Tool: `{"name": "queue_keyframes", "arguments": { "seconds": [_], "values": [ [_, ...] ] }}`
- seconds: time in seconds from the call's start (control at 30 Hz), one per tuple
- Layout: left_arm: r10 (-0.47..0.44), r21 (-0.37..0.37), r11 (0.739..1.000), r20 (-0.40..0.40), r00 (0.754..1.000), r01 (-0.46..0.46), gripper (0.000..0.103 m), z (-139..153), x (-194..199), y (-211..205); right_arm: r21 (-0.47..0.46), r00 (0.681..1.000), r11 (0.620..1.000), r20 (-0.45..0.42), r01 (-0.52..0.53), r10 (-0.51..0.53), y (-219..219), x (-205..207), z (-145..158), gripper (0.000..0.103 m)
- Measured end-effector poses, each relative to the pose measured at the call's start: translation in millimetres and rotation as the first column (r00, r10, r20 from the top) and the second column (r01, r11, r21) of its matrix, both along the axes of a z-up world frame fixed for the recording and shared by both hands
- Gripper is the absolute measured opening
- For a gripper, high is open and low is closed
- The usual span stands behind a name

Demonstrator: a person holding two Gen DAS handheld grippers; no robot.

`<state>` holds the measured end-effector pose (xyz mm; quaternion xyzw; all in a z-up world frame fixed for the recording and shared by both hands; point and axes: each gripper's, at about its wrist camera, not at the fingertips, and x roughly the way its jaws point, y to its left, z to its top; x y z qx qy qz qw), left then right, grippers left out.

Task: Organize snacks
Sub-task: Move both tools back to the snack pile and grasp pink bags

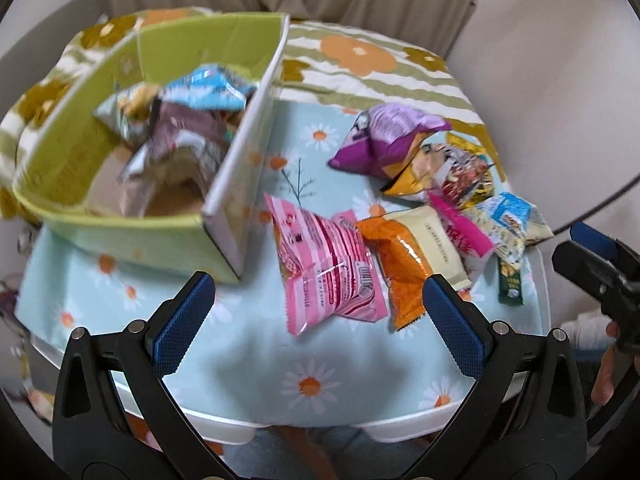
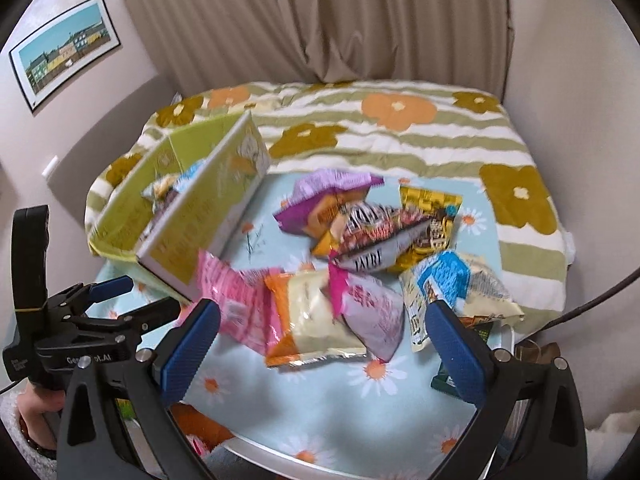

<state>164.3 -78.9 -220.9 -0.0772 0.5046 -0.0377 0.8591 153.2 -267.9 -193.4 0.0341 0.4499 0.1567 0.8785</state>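
Observation:
A green cardboard box (image 1: 156,52) stands at the table's left and holds several snack packs (image 1: 188,120); it also shows in the right wrist view (image 2: 208,200). Loose packs lie on the daisy cloth: a pink striped pack (image 1: 324,268), an orange and cream pack (image 1: 404,264), a purple pack (image 1: 384,140). My left gripper (image 1: 316,320) is open and empty above the table's front edge, just short of the pink pack. My right gripper (image 2: 320,344) is open and empty over the orange and cream pack (image 2: 312,320).
A pile of more packs (image 2: 388,224) lies at the table's right, with a blue and cream bag (image 2: 452,284). A flowered bedspread (image 2: 400,120) lies behind the table. The left gripper shows at the left of the right wrist view (image 2: 104,300).

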Motion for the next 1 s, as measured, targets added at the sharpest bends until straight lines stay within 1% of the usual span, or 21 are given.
{"name": "queue_keyframes", "arguments": {
  "seconds": [0.1, 0.2, 0.37, 0.4, 0.43, 0.5, 0.57, 0.6, 0.63, 0.7, 0.73, 0.8, 0.87, 0.9, 1.0],
  "values": [
    [0.034, -0.006, 0.999, -0.012, 0.999, -0.034, 0.103, -22.2, 4.8, -5.6, -0.008, 0.999, 0.999, -0.015, -0.039, 0.039, -1.2, 8.4, -21.3, 0.102],
    [0.062, -0.011, 0.998, -0.001, 0.998, -0.062, 0.103, -41.8, 9.1, -11.0, -0.018, 0.997, 0.997, -0.020, -0.073, 0.072, 0.5, 17.7, -38.4, 0.097],
    [0.091, 0.003, 0.996, 0.022, 0.996, -0.091, 0.103, -64.5, 18.0, -19.8, -0.050, 0.993, 0.992, -0.016, -0.117, 0.116, 6.2, 31.9, -60.5, 0.081],
    [0.095, 0.004, 0.995, 0.023, 0.995, -0.095, 0.103, -68.0, 19.9, -20.8, -0.065, 0.992, 0.990, -0.014, -0.124, 0.123, 8.5, 34.8, -65.0, 0.080],
    [0.097, 0.003, 0.995, 0.026, 0.995, -0.097, 0.103, -71.6, 21.2, -21.8, -0.076, 0.992, 0.989, -0.015, -0.128, 0.128, 9.9, 37.3, -67.8, 0.076],
    [0.096, -0.003, 0.995, 0.029, 0.995, -0.096, 0.103, -77.4, 23.0, -23.5, -0.091, 0.991, 0.987, -0.020, -0.135, 0.134, 12.2, 41.2, -74.1, 0.073],
    [0.090, 0.000, 0.996, 0.030, 0.995, -0.090, 0.103, -82.3, 25.1, -25.6, -0.107, 0.991, 0.985, -0.025, -0.136, 0.134, 13.7, 43.6, -80.1, 0.066],
    [0.086, 0.003, 0.996, 0.030, 0.996, -0.086, 0.102, -84.5, 26.2, -27.0, -0.113, 0.991, 0.984, -0.028, -0.137, 0.134, 13.8, 45.1, -82.9, 0.064],
    [0.084, 0.006, 0.996, 0.031, 0.996, -0.084, 0.101, -86.2, 27.1, -27.8, -0.119, 0.991, 0.984, -0.031, -0.134, 0.132, 13.3, 46.3, -85.4, 0.063],
    [0.077, 0.008, 0.997, 0.028, 0.997, -0.077, 0.094, -90.0, 29.9, -29.2, -0.131, 0.992, 0.983, -0.039, -0.128, 0.124, 12.0, 49.1, -89.0, 0.061],
    [0.075, 0.007, 0.997, 0.025, 0.997, -0.075, 0.093, -92.1, 31.6, -29.5, -0.134, 0.992, 0.983, -0.043, -0.123, 0.118, 11.0, 50.5, -90.7, 0.061],
    [0.072, 0.007, 0.997, 0.021, 0.997, -0.072, 0.086, -94.9, 34.5, -30.0, -0.127, 0.993, 0.985, -0.048, -0.116, 0.110, 9.6, 52.5, -91.9, 0.061],
    [0.065, 0.007, 0.998, 0.010, 0.998, -0.065, 0.083, -98.9, 37.8, -30.3, -0.130, 0.994, 0.986, -0.047, -0.107, 0.101, 9.1, 53.9, -92.7, 0.060],
    [0.063, 0.010, 0.998, 0.004, 0.998, -0.063, 0.079, -100.9, 39.1, -30.5, -0.127, 0.994, 0.987, -0.044, -0.103, 0.098, 8.6, 54.3, -92.5, 0.060],
    [0.056, 0.007, 0.998, -0.006, 0.998, -0.056, 0.075, -104.3, 40.5, -31.2, -0.127, 0.996, 0.988, -0.040, -0.089, 0.084, 5.8, 56.4, -91.2, 0.058]
  ]
}}
